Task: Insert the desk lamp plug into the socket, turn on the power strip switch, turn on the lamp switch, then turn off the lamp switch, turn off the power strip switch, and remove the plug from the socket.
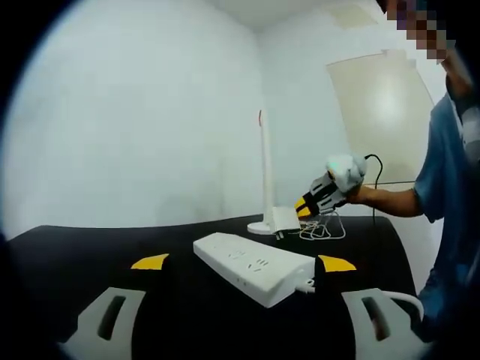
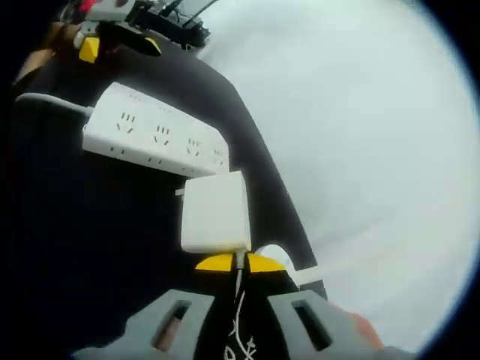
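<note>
The white power strip (image 1: 255, 268) lies on the black table between the tips of my left gripper (image 1: 242, 262), which is open and holds nothing. Behind it stands the white desk lamp (image 1: 265, 172) on its round base. The lamp's square white plug (image 1: 285, 219) hangs just in front of that base, with my right gripper (image 1: 302, 208) at its back end. In the right gripper view the plug (image 2: 215, 212) is held just above the table, short of the strip (image 2: 154, 135). My right gripper (image 2: 240, 262) is shut on the plug's rear, where the cord leaves it. The left gripper (image 2: 120, 46) shows beyond the strip.
The lamp's white cord (image 1: 324, 229) lies coiled on the table right of the base. The power strip's own cable (image 1: 401, 298) runs off to the right. A person's arm and blue sleeve (image 1: 442, 180) are at the right. The black table's (image 1: 90, 247) far edge meets a white wall.
</note>
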The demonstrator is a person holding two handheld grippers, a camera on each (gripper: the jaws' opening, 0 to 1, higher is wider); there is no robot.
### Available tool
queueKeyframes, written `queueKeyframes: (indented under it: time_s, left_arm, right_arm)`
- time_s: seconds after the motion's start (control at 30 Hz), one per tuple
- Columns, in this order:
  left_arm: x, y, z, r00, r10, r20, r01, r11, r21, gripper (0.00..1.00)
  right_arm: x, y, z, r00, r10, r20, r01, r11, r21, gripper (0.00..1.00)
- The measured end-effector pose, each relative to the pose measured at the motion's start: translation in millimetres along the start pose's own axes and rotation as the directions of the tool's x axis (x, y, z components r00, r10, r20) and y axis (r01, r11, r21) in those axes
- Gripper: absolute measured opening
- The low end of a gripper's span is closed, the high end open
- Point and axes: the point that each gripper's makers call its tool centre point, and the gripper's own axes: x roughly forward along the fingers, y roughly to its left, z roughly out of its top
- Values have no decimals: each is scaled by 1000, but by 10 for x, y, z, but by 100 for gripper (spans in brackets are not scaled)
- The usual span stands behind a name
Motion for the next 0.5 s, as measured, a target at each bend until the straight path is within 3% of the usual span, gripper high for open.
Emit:
queueKeyframes:
  time_s: [0.5]
  left_arm:
    - [3, -54, -2, 1000, 1, -6, -1, 1000, 4, 73]
  right_arm:
    - [-133, -239, 185, 983, -150, 108, 156, 987, -44, 6]
